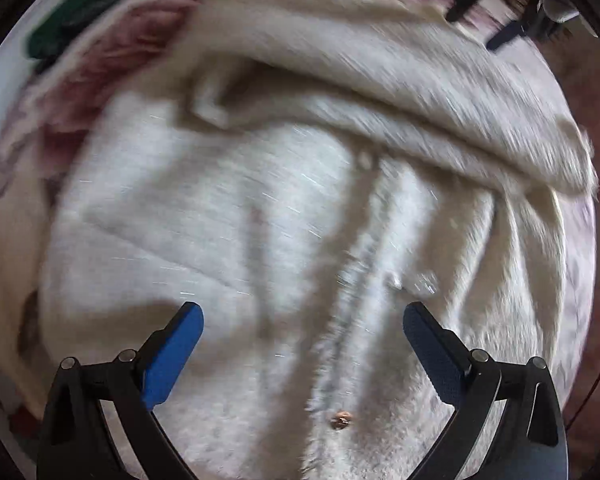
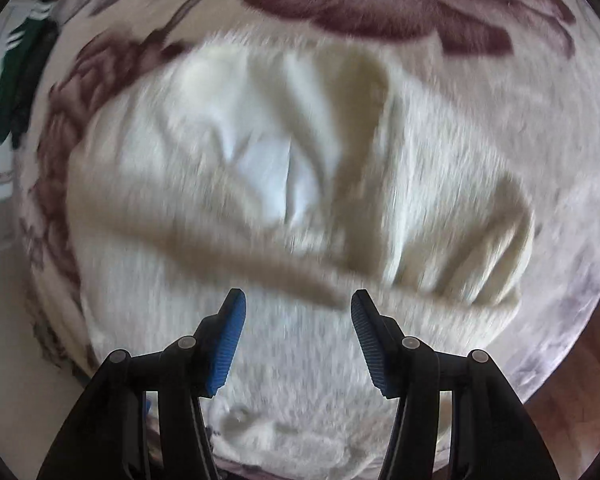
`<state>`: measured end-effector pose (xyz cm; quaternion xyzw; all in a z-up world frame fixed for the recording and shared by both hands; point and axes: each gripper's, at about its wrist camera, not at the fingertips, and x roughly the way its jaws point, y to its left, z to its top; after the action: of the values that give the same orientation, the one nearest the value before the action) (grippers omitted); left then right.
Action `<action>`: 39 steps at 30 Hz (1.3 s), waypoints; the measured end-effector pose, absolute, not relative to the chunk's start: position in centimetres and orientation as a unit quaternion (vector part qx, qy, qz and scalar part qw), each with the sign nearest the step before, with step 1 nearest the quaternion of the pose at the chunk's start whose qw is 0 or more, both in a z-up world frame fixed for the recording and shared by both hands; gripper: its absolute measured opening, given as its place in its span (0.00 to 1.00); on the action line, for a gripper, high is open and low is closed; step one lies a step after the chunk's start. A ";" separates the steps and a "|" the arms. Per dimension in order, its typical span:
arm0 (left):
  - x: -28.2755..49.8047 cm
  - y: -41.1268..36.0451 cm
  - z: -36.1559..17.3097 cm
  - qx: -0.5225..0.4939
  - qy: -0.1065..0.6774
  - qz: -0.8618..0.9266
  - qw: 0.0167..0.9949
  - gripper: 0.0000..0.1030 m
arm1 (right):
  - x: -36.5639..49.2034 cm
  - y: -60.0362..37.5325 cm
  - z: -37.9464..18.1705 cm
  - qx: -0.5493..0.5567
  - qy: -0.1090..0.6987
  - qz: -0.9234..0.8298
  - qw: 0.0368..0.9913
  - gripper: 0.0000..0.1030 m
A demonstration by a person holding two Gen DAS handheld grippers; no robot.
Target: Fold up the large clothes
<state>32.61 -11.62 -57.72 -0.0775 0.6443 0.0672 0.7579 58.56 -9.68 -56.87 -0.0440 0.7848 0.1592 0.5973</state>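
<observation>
the risk from here is a sloppy fold: the fluffy white garment (image 1: 228, 216) is thick and springy, so the sleeve folded across its upper part could slide or spring back, and a shallow pinch would likely grab only pile. it lies on a bed over a floral blanket (image 2: 380, 4), cream-white, furry, creased, with a small copper button (image 1: 341, 419) near its front edge. the left tool (image 1: 303, 322) hangs wide open above it, holding nothing; the right tool (image 2: 298, 306) is partly open, also empty.
</observation>
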 end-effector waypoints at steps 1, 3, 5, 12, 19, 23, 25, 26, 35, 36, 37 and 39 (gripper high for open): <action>32.7 -12.1 -58.3 -0.068 0.649 0.054 0.756 0.97 | 57.6 -9.8 -56.7 -0.057 0.775 0.171 0.605 0.58; 33.0 -13.0 -58.9 -0.043 0.647 0.035 0.760 0.85 | 55.8 -10.1 -56.7 -0.095 0.762 0.192 0.611 0.68; 33.4 -13.7 -59.0 -0.035 0.636 0.017 0.771 0.60 | 54.4 -11.7 -56.0 -0.102 0.754 0.180 0.624 0.70; 33.8 -14.8 -59.4 -0.007 0.611 -0.005 0.792 0.05 | 48.0 -25.5 -53.6 0.039 0.740 0.096 0.664 0.70; 34.4 -12.3 -58.2 -0.052 0.624 0.017 0.779 0.09 | 44.7 -34.7 -57.5 0.141 0.755 0.065 0.637 0.70; 34.1 -10.6 -56.5 -0.109 0.642 0.011 0.759 0.09 | 40.3 -36.9 -60.3 0.185 0.765 0.059 0.614 0.70; 32.9 -9.1 -55.5 -0.125 0.644 0.027 0.755 0.09 | 37.1 -38.9 -61.1 0.203 0.771 0.055 0.601 0.70; 32.3 -8.6 -55.1 -0.131 0.647 0.037 0.750 0.14 | 35.6 -38.9 -62.1 0.216 0.776 0.056 0.590 0.71; 24.0 -2.5 -56.8 -0.228 0.676 0.090 0.695 0.50 | 23.9 -38.9 -66.9 0.266 0.757 0.037 0.595 0.11; 23.5 -1.9 -56.8 -0.230 0.675 0.105 0.693 0.50 | 23.2 -39.7 -66.9 0.278 0.749 0.012 0.601 0.11; 23.3 -1.1 -56.7 -0.241 0.669 0.116 0.693 0.50 | 22.8 -40.2 -67.1 0.295 0.747 -0.003 0.596 0.11; 22.4 0.4 -56.7 -0.271 0.659 0.148 0.686 0.50 | 22.6 -39.8 -67.4 0.300 0.750 -0.007 0.589 0.11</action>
<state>22.41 0.43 -56.67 -0.2708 0.6592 0.1481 0.6857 22.58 -39.79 -67.40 0.2999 0.7505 -0.0067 0.5889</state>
